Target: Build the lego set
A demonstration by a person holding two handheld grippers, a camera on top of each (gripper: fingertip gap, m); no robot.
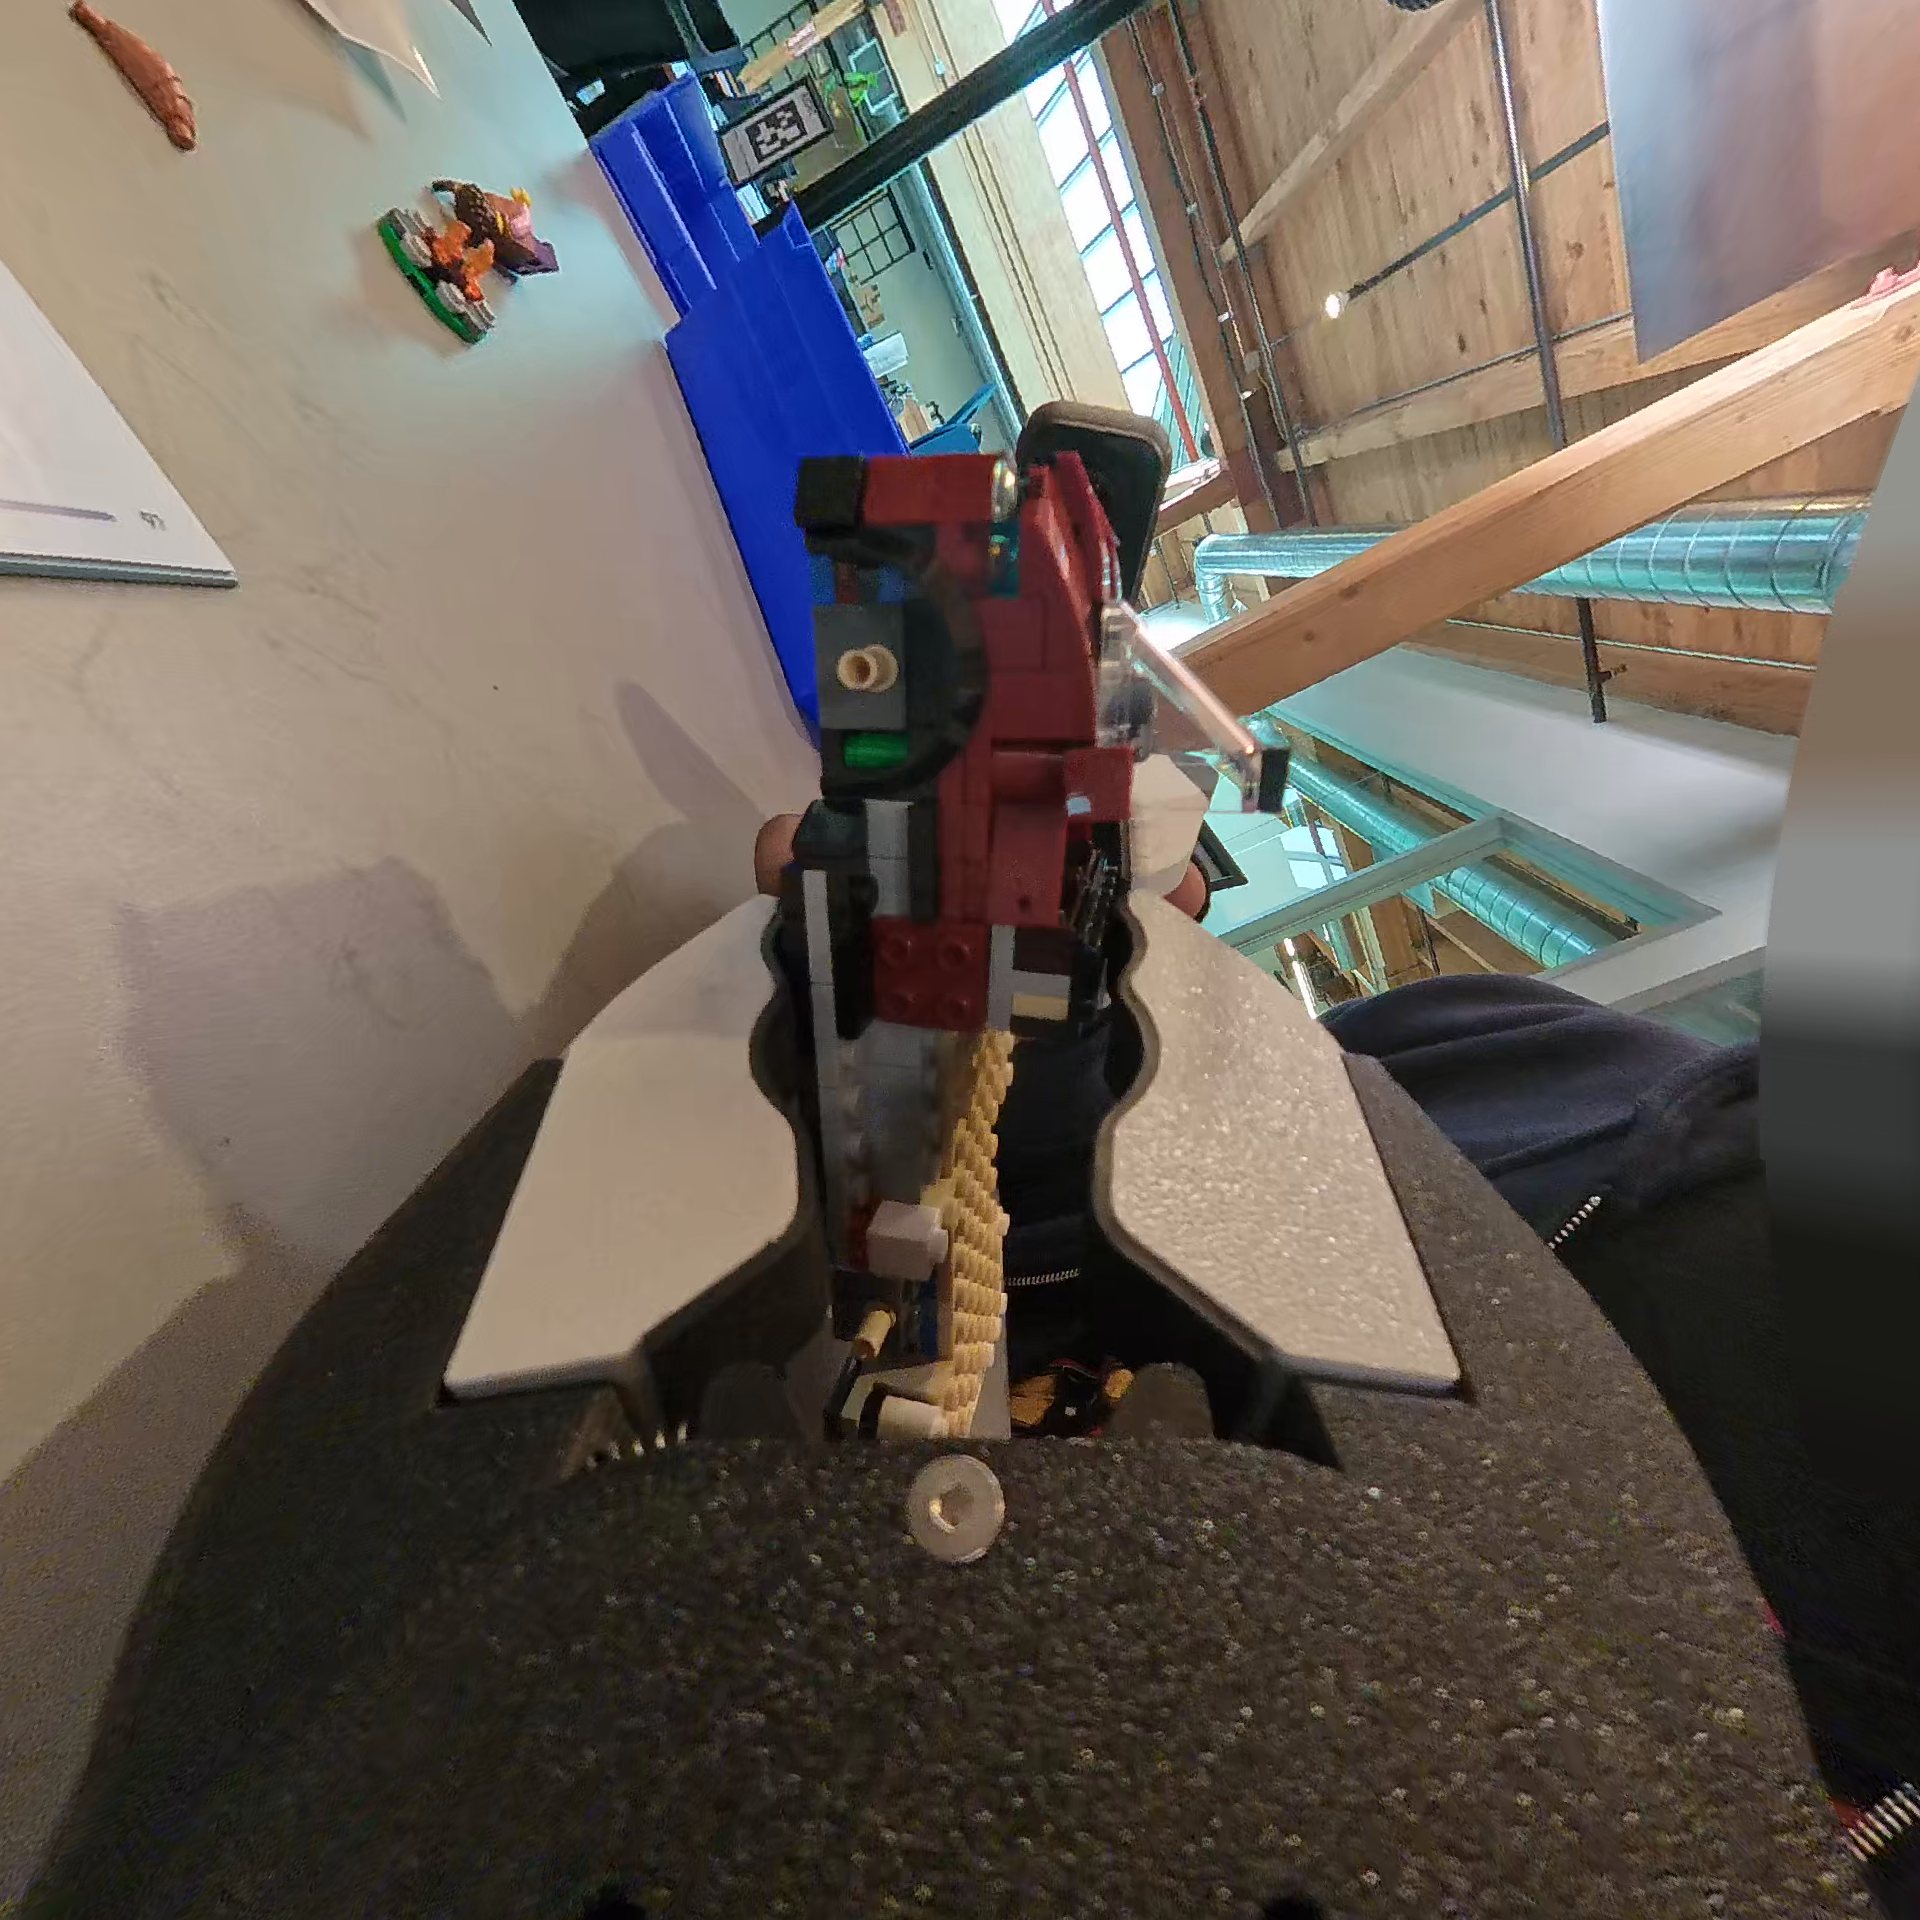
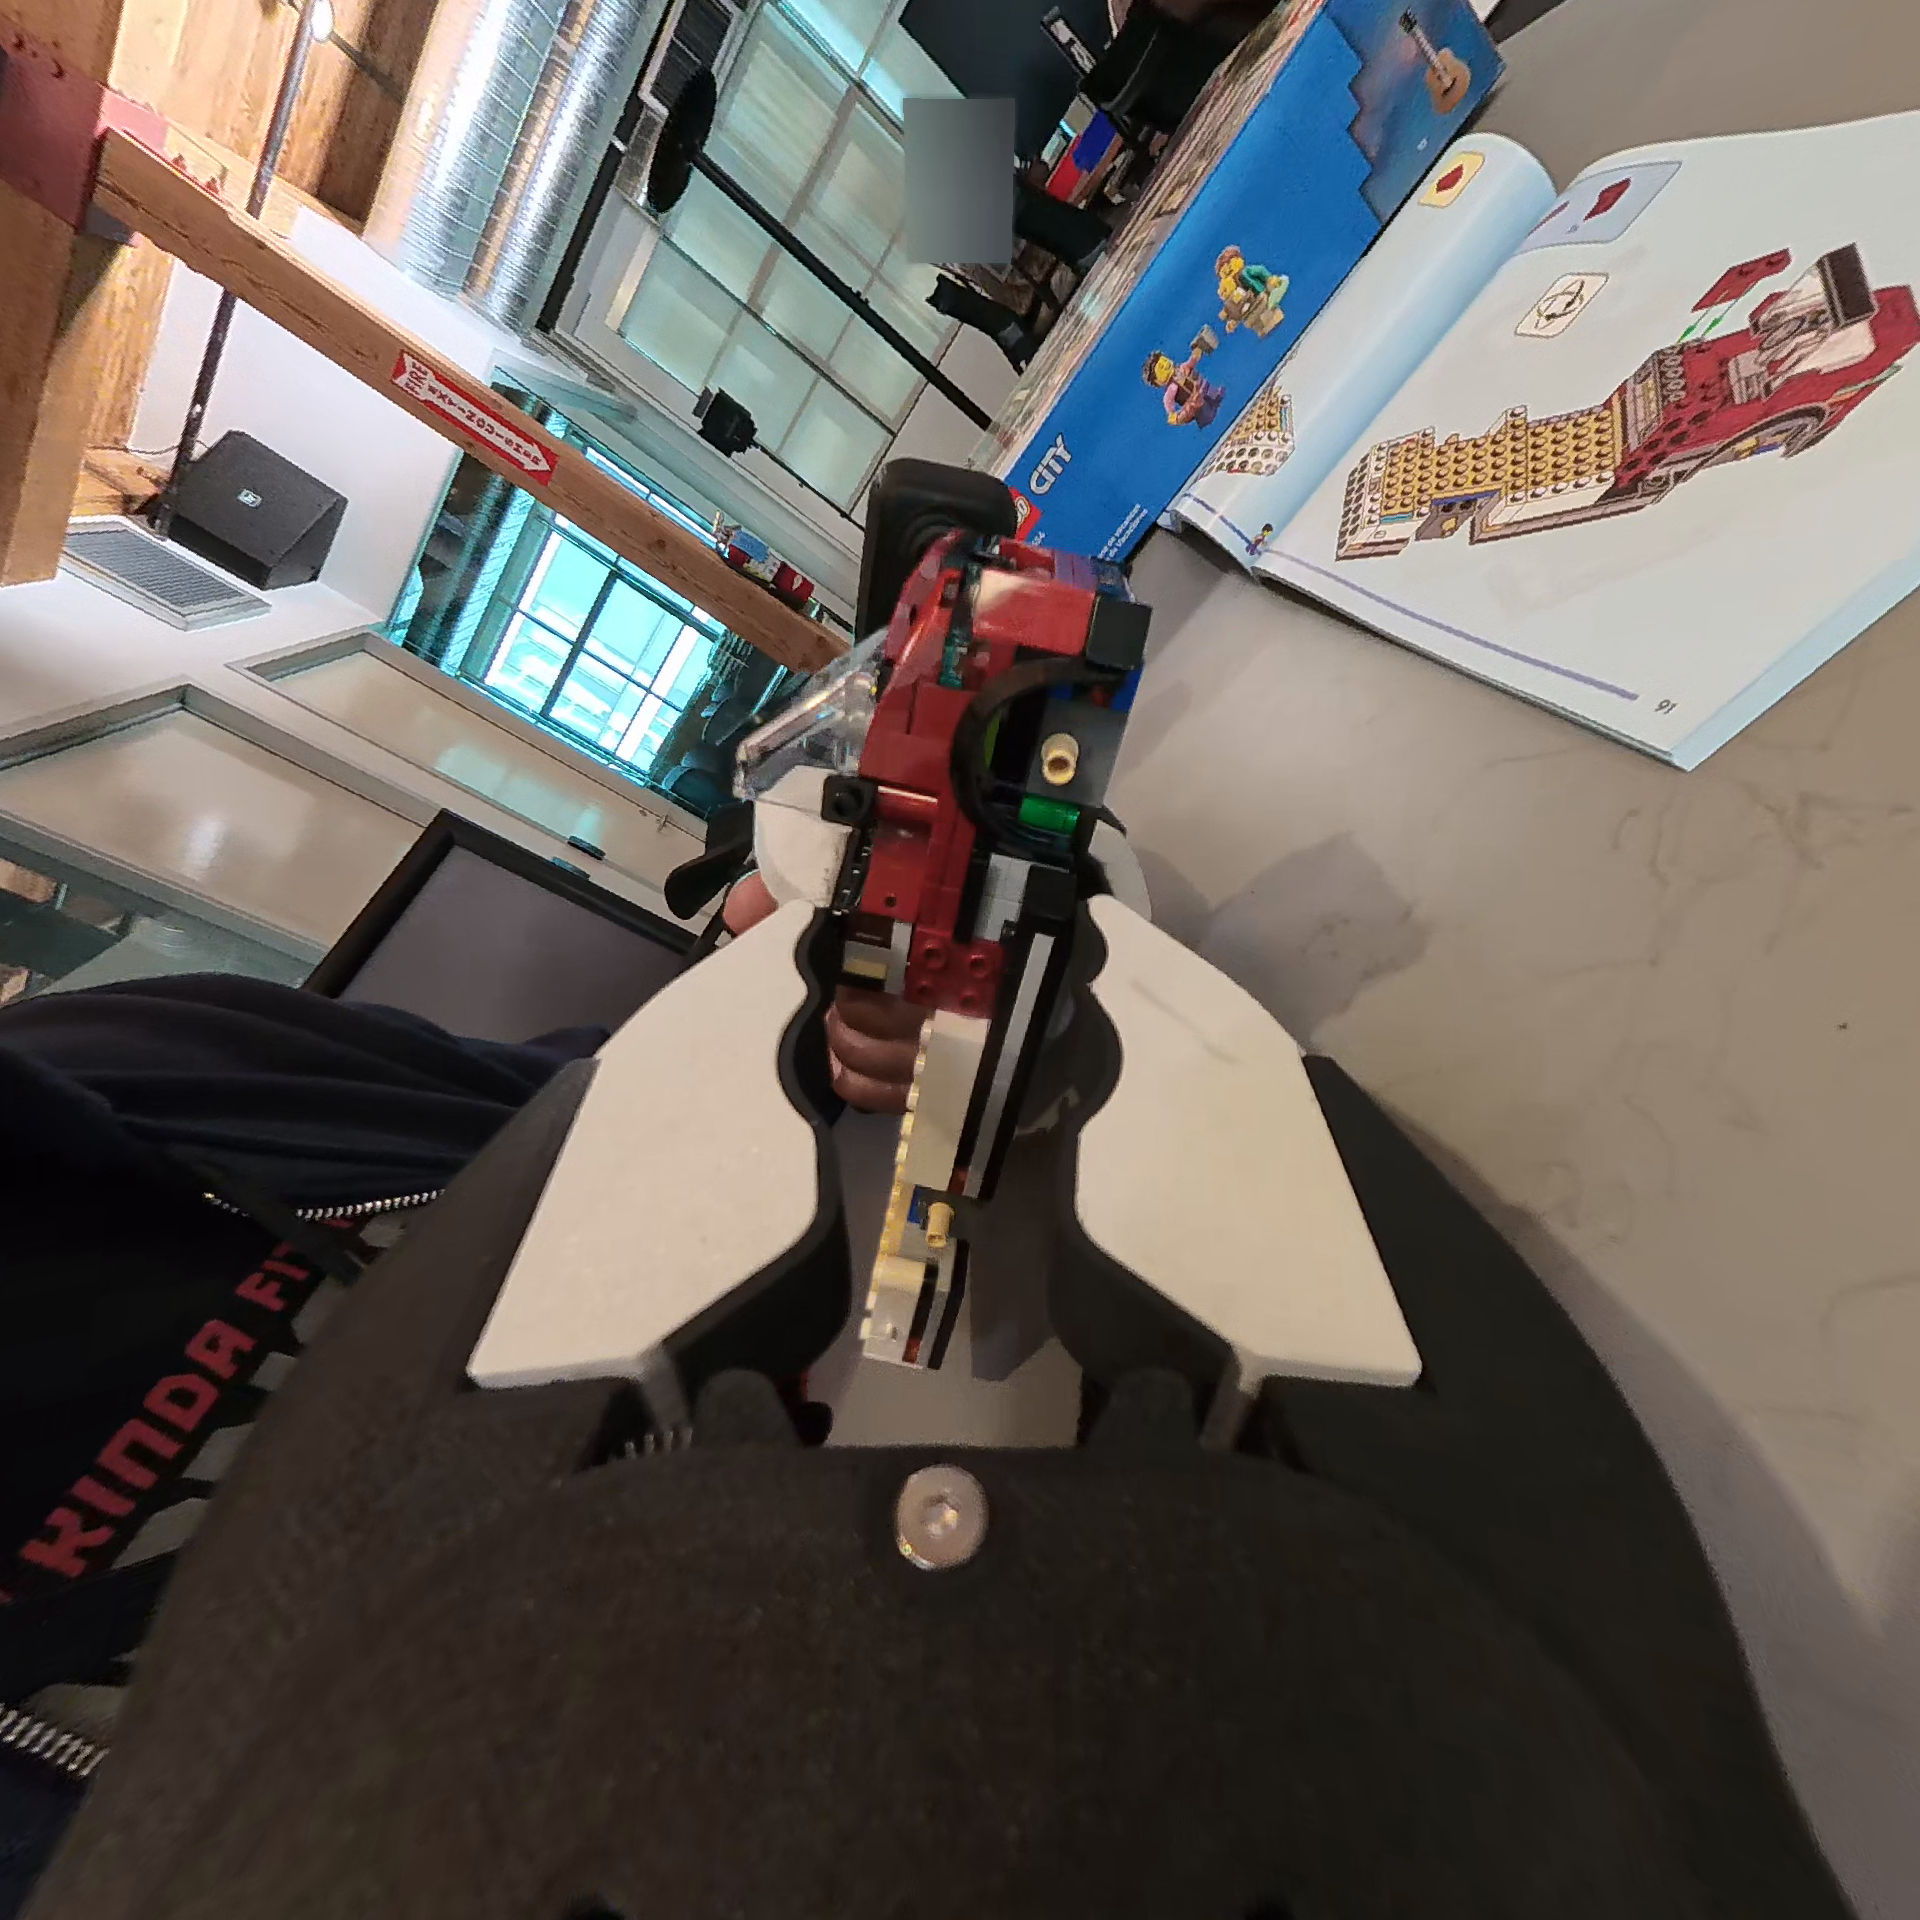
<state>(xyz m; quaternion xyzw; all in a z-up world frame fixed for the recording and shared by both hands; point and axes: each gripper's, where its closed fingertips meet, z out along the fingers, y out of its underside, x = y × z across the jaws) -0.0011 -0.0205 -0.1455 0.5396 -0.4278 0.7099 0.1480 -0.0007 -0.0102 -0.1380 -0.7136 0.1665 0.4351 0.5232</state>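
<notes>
Behind brick truck (image 2: pixel 977 831), open instruction booklet (image 2: pixel 1558 416)

Both tongs (image 1: pixel 951 935) (image 2: pixel 951 951): black grainy body, pale grey fingers, silver screw; dark zip jacket (image 2: pixel 208 1143).

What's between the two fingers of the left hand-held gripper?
A dark red, grey and tan brick model, standing on edge between the grey fingers, seen in the left wrist view. The right wrist view shows it between that gripper's fingers too.
</notes>
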